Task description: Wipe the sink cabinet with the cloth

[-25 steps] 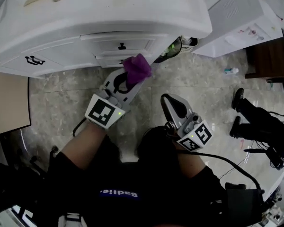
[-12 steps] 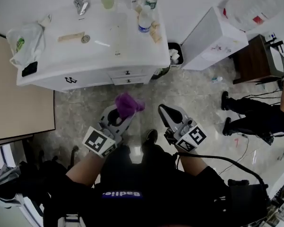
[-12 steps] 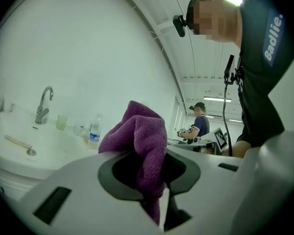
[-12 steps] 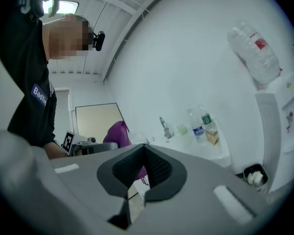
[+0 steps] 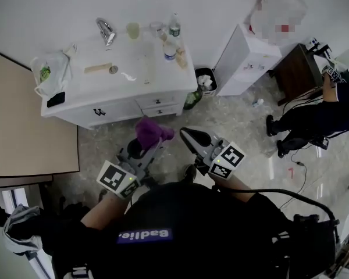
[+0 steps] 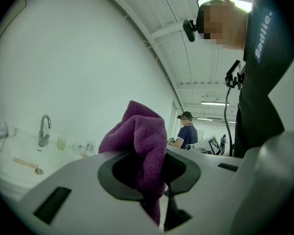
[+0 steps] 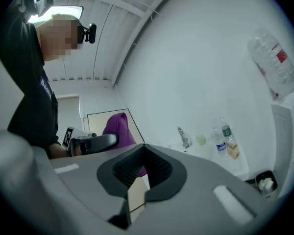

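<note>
- Cloth (image 5: 153, 131), purple and bunched, is clamped in the jaws of the left gripper (image 5: 146, 143). Its bulk stands up past the jaw tips and a tail hangs below them.
- The left gripper view confirms the hold: both jaws press on the cloth (image 6: 137, 146), and nothing else sits in the left gripper (image 6: 154, 190).
- Right gripper (image 5: 192, 137) hangs just beside the left one, its jaws brought together on nothing. In its own view only a thin slit shows between the jaws of the right gripper (image 7: 137, 180).
- Sink cabinet (image 5: 122, 108) lies ahead of both grippers, apart from them across bare floor. Its long axis runs left to right across the line of the jaws.
- The cabinet's top serves as a desk (image 5: 142, 74), with a faucet (image 5: 104, 31) at the far edge and bottles (image 5: 170, 46) near the far right corner.
- The left gripper points at the drawers (image 5: 157, 103) under the desk's near edge and is the nearer one. I judge it must travel forward before cloth meets cabinet.
</note>
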`<state>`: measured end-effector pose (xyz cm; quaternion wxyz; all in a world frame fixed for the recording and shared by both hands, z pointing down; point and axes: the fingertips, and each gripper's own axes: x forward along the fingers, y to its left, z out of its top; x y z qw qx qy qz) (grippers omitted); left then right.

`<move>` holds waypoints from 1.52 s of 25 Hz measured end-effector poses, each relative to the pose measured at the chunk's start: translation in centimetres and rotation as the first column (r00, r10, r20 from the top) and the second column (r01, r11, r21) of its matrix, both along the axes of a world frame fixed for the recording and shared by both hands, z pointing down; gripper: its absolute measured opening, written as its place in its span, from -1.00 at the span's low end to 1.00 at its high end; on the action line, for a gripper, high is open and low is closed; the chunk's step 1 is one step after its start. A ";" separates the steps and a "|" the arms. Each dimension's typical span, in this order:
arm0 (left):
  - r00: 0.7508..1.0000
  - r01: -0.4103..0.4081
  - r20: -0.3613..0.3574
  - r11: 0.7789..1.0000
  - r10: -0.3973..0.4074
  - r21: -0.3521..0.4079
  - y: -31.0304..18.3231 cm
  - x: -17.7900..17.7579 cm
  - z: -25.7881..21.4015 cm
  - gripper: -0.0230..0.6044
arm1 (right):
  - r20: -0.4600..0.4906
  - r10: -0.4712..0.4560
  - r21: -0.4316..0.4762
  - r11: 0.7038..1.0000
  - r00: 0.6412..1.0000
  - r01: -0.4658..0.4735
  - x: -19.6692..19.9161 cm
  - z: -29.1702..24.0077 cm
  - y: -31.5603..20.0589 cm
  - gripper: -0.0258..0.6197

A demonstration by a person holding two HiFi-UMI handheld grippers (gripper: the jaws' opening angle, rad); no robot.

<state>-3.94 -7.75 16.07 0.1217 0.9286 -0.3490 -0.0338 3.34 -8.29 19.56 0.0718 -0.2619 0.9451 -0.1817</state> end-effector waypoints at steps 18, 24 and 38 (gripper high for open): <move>1.000 0.003 0.003 1.000 -0.003 0.024 5.5 -0.7 -0.5 -0.65 | -0.032 -0.089 0.072 0.993 0.996 0.091 -2.6 -3.7 4.4 -0.94; 1.000 0.007 0.000 1.000 -0.007 0.026 6.2 -0.5 -0.4 -0.65 | -0.027 -0.093 0.072 0.993 0.995 0.094 -2.6 -3.6 5.0 -0.94; 1.000 0.016 -0.004 1.000 -0.016 0.017 6.6 -0.6 -0.4 -0.65 | -0.020 -0.096 0.052 0.994 0.995 0.097 -2.8 -3.2 5.3 -0.94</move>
